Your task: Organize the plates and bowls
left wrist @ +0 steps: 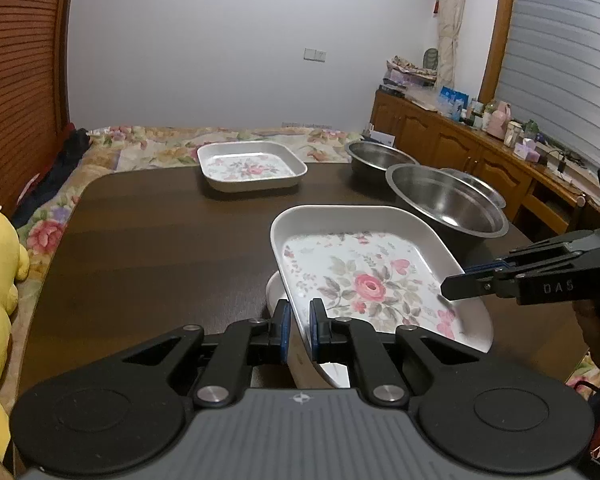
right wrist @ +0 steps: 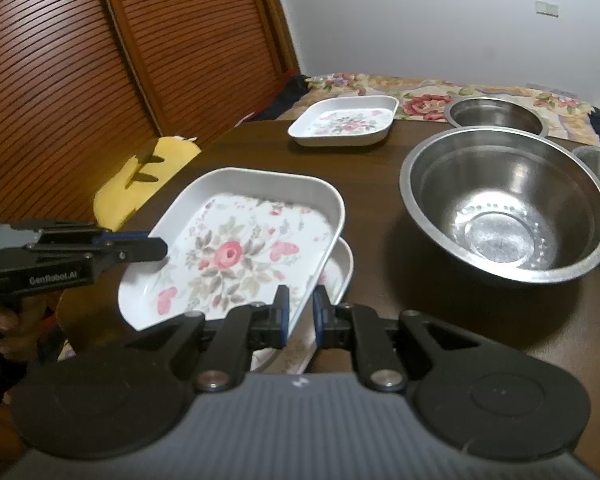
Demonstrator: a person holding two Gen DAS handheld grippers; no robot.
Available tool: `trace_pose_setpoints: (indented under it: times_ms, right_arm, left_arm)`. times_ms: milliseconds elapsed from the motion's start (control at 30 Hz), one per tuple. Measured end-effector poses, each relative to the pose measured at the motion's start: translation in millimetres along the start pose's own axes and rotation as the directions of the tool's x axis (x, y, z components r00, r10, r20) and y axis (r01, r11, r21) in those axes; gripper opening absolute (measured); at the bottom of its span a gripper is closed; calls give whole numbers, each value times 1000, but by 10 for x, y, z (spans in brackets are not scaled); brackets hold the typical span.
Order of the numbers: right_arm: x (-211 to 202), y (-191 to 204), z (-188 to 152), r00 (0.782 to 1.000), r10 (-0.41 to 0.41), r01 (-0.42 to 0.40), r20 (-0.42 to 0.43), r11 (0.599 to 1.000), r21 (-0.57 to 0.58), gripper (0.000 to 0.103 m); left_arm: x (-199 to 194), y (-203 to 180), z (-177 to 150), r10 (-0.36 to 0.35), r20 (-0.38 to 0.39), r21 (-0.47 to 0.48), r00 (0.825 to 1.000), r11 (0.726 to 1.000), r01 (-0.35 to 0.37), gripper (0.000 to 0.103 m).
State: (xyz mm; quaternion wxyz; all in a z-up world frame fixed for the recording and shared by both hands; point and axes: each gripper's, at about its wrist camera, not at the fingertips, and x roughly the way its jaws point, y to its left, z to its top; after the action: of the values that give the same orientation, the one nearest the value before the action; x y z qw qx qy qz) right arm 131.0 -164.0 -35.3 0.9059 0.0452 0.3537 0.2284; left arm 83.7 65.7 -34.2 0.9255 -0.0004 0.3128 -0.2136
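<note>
A square floral plate (left wrist: 364, 280) is held tilted above the near part of the dark table (left wrist: 148, 248), over a second white plate (right wrist: 338, 268) lying just beneath it. The left gripper (left wrist: 299, 324) has its 2 fingers clamped on the plate's left rim, and the right gripper (right wrist: 299, 312) pinches the opposite rim likewise. To the right stands a large steel bowl (right wrist: 508, 208), with another steel bowl (right wrist: 496, 114) farther back. A third floral plate (left wrist: 252, 166) rests at the table's far edge.

Lower plate (right wrist: 342, 268) mostly hidden under held plate (right wrist: 236, 252).
</note>
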Motion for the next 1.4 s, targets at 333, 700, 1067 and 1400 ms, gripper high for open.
trace_pose_setpoints:
  times_ms: [333, 700, 1067, 1400]
  right_arm:
    - [-10, -64, -207, 997, -10, 1, 80, 994, 111, 14]
    - [44, -17, -250, 994, -38, 27, 107, 994, 104, 14]
    - [42, -40, -288, 992, -32, 18, 124, 993, 114, 14]
    - [37, -40, -302, 992, -32, 18, 126, 994, 111, 14]
  left_arm:
    - [103, -2, -74, 0, -25, -16, 1000, 1000, 0, 11]
    - [182, -10, -111, 21, -42, -10, 999, 1000, -22, 11]
    - [214, 35, -184, 44, -49, -5, 998, 999, -45, 11]
    - [220, 51, -195, 41, -51, -10, 998, 999, -41, 13]
